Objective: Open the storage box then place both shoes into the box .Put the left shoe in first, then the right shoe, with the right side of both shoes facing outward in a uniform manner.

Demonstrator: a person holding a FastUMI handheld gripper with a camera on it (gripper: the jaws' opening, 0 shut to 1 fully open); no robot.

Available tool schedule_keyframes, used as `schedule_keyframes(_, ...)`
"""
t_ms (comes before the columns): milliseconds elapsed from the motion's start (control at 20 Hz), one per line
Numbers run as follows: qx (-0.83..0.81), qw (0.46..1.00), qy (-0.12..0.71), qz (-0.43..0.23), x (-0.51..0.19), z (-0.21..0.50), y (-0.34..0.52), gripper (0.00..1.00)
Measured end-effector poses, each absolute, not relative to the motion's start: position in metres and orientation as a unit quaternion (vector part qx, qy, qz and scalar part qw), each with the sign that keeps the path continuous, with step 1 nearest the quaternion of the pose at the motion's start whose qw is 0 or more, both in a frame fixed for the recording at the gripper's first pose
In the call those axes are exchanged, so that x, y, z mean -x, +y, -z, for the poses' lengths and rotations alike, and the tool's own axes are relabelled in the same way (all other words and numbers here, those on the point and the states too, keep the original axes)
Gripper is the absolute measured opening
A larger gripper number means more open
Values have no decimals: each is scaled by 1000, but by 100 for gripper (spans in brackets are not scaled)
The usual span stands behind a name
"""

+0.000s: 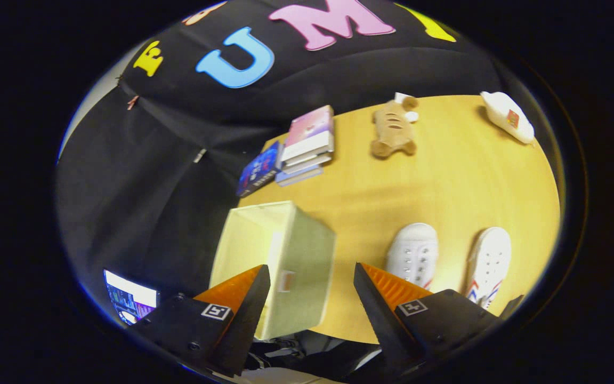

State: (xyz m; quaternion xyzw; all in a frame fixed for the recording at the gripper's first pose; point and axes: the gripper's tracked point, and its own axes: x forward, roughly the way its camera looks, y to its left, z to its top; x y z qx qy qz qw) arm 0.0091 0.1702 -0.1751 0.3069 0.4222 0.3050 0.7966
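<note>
Storage box (280, 261) sits open just ahead of the gripper (312, 290), fingers apart and empty; both shoes (413, 253) lie beside it. Picking the wrong shoe first seems likeliest, left and right being hard to tell

I can read almost nothing here. The blue book (258, 169) at the far left of the table (445, 181) carries cover lettering too small to make out. A red label on the white pack (508, 117) at the far right is unreadable too.
</note>
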Motion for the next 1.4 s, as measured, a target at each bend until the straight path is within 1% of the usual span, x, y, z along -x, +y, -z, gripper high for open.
schedule_keyframes(200, -272, 797, 479, -249, -4, 247, 133, 95)
schedule_keyframes(350, -249, 776, 532, -230, 7, 291, 125, 89)
schedule_keyframes(400, -245, 768, 546, -229, 9, 302, 127, 85)
schedule_keyframes(450, -239, 765, 554, -224, 8, 312, 127, 84)
schedule_keyframes(500, -234, 765, 559, -219, 5, 322, 129, 79)
schedule_keyframes(550, -232, 763, 563, -215, 3, 328, 131, 78)
schedule_keyframes(650, -227, 761, 570, -209, -4, 336, 135, 69)
schedule_keyframes(750, -216, 759, 580, -202, -9, 347, 137, 52)
schedule_keyframes(850, -203, 752, 594, -200, -6, 355, 142, 50)
schedule_keyframes(950, -188, 754, 597, -198, -7, 358, 144, 51)
schedule_keyframes(1050, -155, 759, 607, -178, -5, 368, 131, 49)
schedule_keyframes(1100, -153, 756, 612, -173, -4, 372, 133, 23)
schedule_keyframes(1200, -163, 758, 611, -161, -6, 369, 134, 14)
schedule_keyframes(1300, -172, 763, 602, -162, -5, 368, 134, 10)
schedule_keyframes(1350, -191, 762, 597, -160, -4, 365, 134, 10)
schedule_keyframes(1400, -216, 757, 596, -157, -2, 361, 136, 7)
